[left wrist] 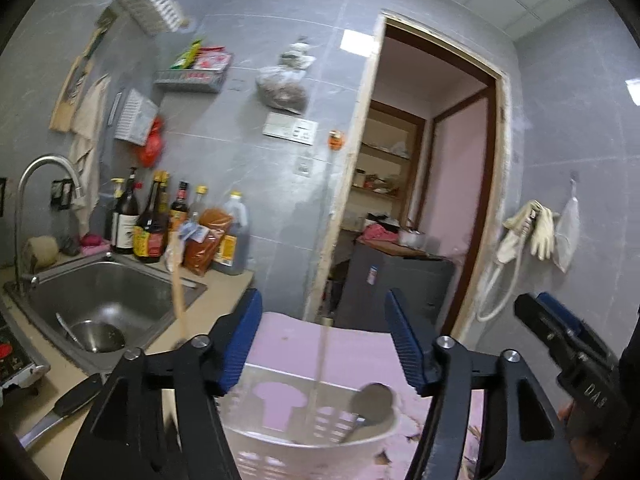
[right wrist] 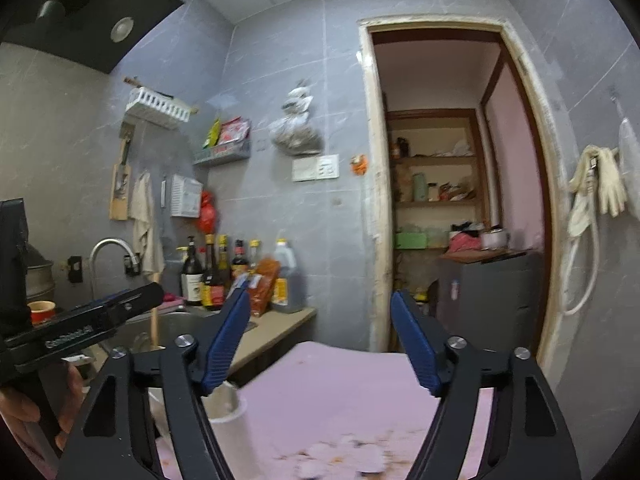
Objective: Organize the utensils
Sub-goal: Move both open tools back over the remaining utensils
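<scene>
A: Left gripper first; jaws spread wide, nothing between the blue pads; right under them sits the white slotted utensil holder on the pink tabletop.

B: And inside it a metal spoon, bowl up, leaning on the rim just below the right pad; a thin pale stick stands upright mid-gap, too blurred to name.

A: Right gripper is likewise wide apart and empty; the holder's rim peeks out below its left finger.

B: Left of the left gripper, a knife lies on the counter; beyond it the steel sink holds a ladle; sauce bottles line the wall behind.
</scene>
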`<action>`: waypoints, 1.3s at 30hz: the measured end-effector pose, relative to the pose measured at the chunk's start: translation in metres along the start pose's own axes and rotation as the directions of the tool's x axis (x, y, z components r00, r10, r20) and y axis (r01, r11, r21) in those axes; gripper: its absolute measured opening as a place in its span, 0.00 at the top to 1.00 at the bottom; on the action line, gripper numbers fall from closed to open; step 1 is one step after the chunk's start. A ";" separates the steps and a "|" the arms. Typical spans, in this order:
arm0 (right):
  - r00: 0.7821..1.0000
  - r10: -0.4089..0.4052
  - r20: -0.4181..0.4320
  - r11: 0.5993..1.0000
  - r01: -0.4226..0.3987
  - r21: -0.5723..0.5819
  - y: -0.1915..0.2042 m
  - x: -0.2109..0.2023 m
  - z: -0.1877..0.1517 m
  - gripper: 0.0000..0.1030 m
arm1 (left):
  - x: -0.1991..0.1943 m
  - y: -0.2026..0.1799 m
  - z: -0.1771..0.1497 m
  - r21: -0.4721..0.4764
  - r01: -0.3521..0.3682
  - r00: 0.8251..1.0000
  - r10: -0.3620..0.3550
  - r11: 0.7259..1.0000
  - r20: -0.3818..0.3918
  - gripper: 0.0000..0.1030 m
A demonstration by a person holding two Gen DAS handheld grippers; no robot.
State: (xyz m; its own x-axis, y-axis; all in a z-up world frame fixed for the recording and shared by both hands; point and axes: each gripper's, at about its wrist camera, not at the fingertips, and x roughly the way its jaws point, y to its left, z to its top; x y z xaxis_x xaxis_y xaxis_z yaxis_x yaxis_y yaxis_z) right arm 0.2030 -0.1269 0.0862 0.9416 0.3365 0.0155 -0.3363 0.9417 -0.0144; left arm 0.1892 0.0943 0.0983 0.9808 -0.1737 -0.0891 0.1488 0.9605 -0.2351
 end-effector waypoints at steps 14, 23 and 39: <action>0.991 -0.095 -0.098 0.995 0.097 0.014 -0.080 -0.059 -0.007 0.00 | 0.020 -0.084 -0.045 0.096 0.216 0.956 -0.190 0.972 -0.225 0.07; 0.951 -0.151 -0.269 0.986 0.164 0.026 -0.116 -0.069 -0.041 0.00 | 0.036 -0.136 -0.094 0.226 0.313 0.886 -0.199 0.922 -0.418 0.07; 0.791 -0.048 -0.609 0.989 0.122 0.081 -0.140 -0.047 -0.104 0.47 | 0.134 -0.150 -0.139 0.058 0.368 0.675 -0.224 0.928 -0.703 0.44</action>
State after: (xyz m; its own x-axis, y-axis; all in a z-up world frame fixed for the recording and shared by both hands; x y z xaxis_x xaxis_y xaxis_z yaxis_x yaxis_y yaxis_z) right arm 0.2079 -0.2754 -0.0164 0.7732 0.2162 -0.5962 -0.2193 0.9733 0.0685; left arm 0.2811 -0.1029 -0.0128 0.5397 -0.4848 -0.6883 0.5062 0.8401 -0.1948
